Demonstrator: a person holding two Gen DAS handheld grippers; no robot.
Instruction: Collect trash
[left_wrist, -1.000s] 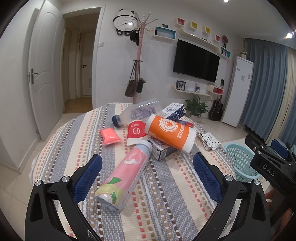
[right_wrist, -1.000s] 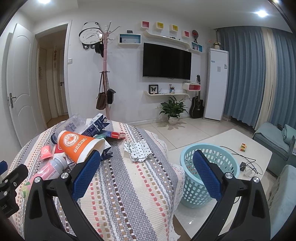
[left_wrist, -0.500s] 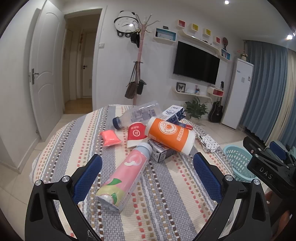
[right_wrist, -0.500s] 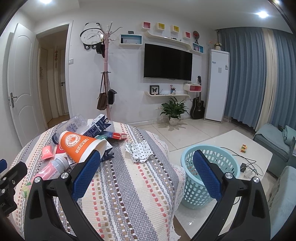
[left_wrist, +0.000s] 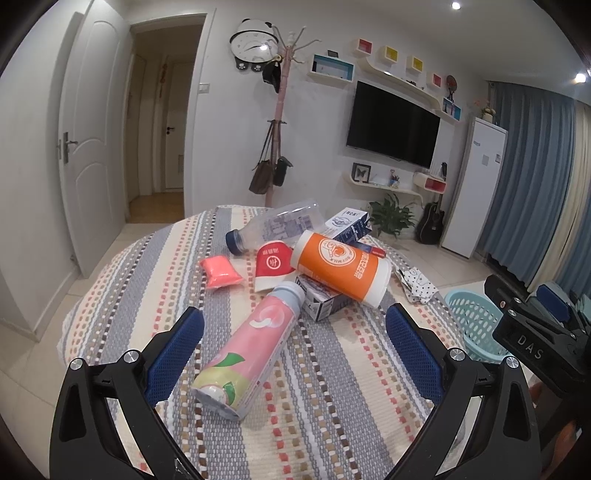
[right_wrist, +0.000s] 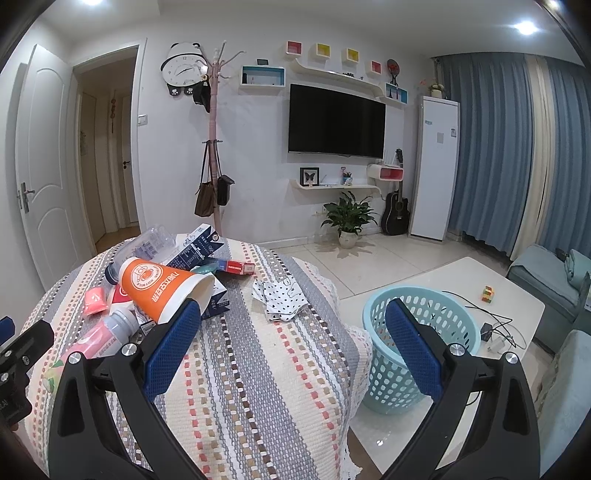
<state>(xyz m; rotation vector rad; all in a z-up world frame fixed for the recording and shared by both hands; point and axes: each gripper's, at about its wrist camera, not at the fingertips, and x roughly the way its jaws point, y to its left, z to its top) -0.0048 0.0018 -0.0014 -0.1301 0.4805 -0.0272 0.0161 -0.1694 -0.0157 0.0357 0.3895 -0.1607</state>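
Both grippers, left (left_wrist: 293, 334) & right (right_wrist: 293, 334), released, empty, above trash-strewn table (right_wrist: 258, 387).

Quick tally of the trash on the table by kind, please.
Bottles: 2 (pink bottle, clear bottle)
Cups: 2 (orange cup, red-and-white cup)
Cartons/boxes: 3
Pink packet: 1
Polka-dot wrapper: 1
Total: 9

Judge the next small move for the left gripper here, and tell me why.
Probably ease the left gripper forward and down over the pink bottle. It is open and empty, and the bottle lies on its side on the tablecloth, nearest and roughly centred between its fingers. The basket waits on the floor.
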